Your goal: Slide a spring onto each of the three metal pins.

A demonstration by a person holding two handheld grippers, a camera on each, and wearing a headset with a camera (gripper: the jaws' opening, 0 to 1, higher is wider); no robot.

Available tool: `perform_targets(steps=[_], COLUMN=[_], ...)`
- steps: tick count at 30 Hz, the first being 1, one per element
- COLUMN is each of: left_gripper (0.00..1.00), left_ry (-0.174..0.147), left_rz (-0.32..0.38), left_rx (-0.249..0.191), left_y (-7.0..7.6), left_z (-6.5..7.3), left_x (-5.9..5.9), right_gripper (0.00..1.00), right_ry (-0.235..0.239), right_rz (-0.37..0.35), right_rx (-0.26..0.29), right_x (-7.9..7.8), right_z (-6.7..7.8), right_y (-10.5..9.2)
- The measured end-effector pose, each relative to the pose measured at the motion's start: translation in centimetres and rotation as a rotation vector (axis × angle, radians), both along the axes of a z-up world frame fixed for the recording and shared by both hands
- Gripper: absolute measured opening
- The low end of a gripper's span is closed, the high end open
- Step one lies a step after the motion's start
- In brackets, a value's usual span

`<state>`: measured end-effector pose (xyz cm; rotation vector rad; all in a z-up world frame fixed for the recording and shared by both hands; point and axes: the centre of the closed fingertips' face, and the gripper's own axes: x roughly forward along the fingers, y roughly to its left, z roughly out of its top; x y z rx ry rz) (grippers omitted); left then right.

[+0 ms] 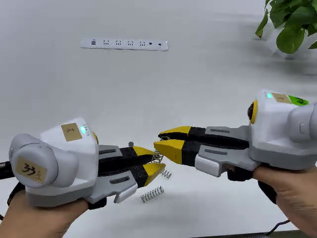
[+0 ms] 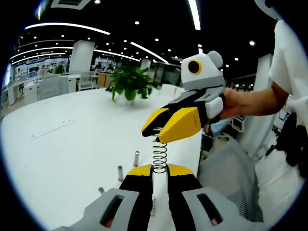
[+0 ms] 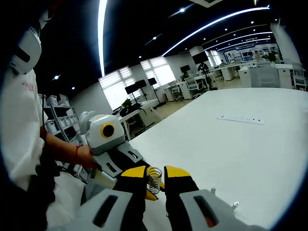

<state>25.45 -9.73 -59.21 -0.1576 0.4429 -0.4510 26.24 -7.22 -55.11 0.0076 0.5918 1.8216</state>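
A small metal spring [image 1: 157, 157] hangs in the air between my two grippers. My left gripper [image 1: 154, 161] comes in from the lower left and is shut on the spring's lower end [image 2: 159, 159]. From the right, my right gripper [image 1: 157, 139] pinches the same spring [image 3: 154, 179] at its upper end. Its yellow fingertips [image 2: 175, 126] meet the spring's top in the left gripper view. Three short metal pins [image 2: 136, 158] [image 2: 120, 172] [image 2: 101, 190] stand bare on the white table below. One of those pins [image 1: 131, 144] peeks out behind the left gripper, and two pins [image 3: 212, 191] [image 3: 235, 205] stand by the right jaw.
Two loose springs [image 1: 152, 194] [image 1: 166, 174] lie on the table [image 1: 198, 89] under the grippers. A white power strip [image 1: 124, 44] lies far back, and a potted plant [image 1: 290, 25] stands at the back right corner. The table's front edge runs close under my hands.
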Motion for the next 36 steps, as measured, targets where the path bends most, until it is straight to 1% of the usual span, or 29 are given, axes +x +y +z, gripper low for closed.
perform_targets(steps=[2,4,5,7,8,9,10,11,12,13,14,16,17,19,21,23,24,27,31,32,36], left_gripper=[0.1,0.1,0.1,0.1,0.1,0.1,0.1,0.1,0.1,0.1,0.1,0.1,0.1,0.1,0.1,0.1,0.1,0.1,0.1,0.1,0.1], left_ry=[-0.002,-0.002,-0.001,0.0,0.0,-0.002,-0.002,-0.003,-0.003,-0.004,-0.006,-0.007,-0.007,-0.008,-0.009,-0.012,-0.014,-0.021,-0.025,-0.027,-0.033], left_rz=[-0.003,-0.005,-0.008,-0.015,-0.017,-0.02,-0.021,-0.022,-0.023,-0.025,-0.029,-0.036,-0.039,-0.045,-0.049,-0.051,-0.052,-0.056,-0.058,-0.059,-0.06], left_rx=[-0.003,-0.008,-0.005,-0.001,0.0,0.002,0.004,0.005,0.006,0.008,0.015,0.025,0.027,0.031,0.035,0.036,0.033,0.032,0.03,0.03,0.027], left_y=[0.0,-0.2,-0.2,-0.3,-0.4,-0.4,-0.5,-0.5,-0.5,-0.4,-0.4,-0.4,-0.4,-0.5,-0.5,-0.6,-0.6,-0.6,-0.5,-0.4,-0.2], left_z=[0.0,0.0,-0.1,-0.2,-0.2,-0.2,-0.2,-0.2,-0.2,-0.2,-0.2,-0.3,-0.3,-0.3,-0.4,-0.3,-0.3,-0.2,-0.3,-0.3,-0.3], left_x=[0.0,0.0,-0.1,-0.1,-0.1,-0.2,-0.2,-0.2,-0.2,-0.2,-0.2,-0.2,-0.2,-0.2,-0.2,-0.2,-0.1,-0.1,-0.1,-0.1,-0.1], right_gripper=[0.18,0.19,0.21,0.23,0.23,0.23,0.23,0.24,0.25,0.26,0.26,0.27,0.27,0.26,0.26,0.26,0.25,0.25,0.21,0.21,0.19], right_ry=[-0.034,-0.08,-0.085,-0.128,-0.158,-0.217,-0.258,-0.3,-0.324,-0.359,-0.416,-0.481,-0.503,-0.543,-0.562,-0.588,-0.617,-0.684,-0.708,-0.724,-0.749], right_rz=[0.028,0.077,0.093,0.165,0.203,0.253,0.289,0.35,0.39,0.428,0.479,0.554,0.581,0.642,0.692,0.762,0.804,0.879,0.925,0.944,0.982], right_rx=[-0.024,-0.045,-0.048,-0.069,-0.085,-0.108,-0.121,-0.144,-0.162,-0.173,-0.185,-0.215,-0.225,-0.24,-0.255,-0.278,-0.293,-0.317,-0.343,-0.352,-0.371], right_x=[0.0,-0.1,-0.2,-0.3,-0.4,-0.3,-0.3,-0.5,-0.7,-0.8,-0.8,-0.7,-0.6,-0.9,-1.4,-2.0,-2.3,-2.6,-2.7,-2.6,-2.4], right_z=[-0.3,-0.5,-0.3,-0.1,0.0,0.0,0.0,0.1,0.1,0.2,0.2,0.0,0.0,0.2,0.2,-0.2,-0.5,-1.3,-2.0,-2.2,-2.5], right_y=[-0.2,-0.5,-0.5,-0.9,-1.1,-1.3,-1.5,-1.7,-1.9,-2.0,-2.0,-2.0,-1.9,-1.7,-1.5,-1.6,-1.7,-1.8,-1.6,-1.6,-1.8])
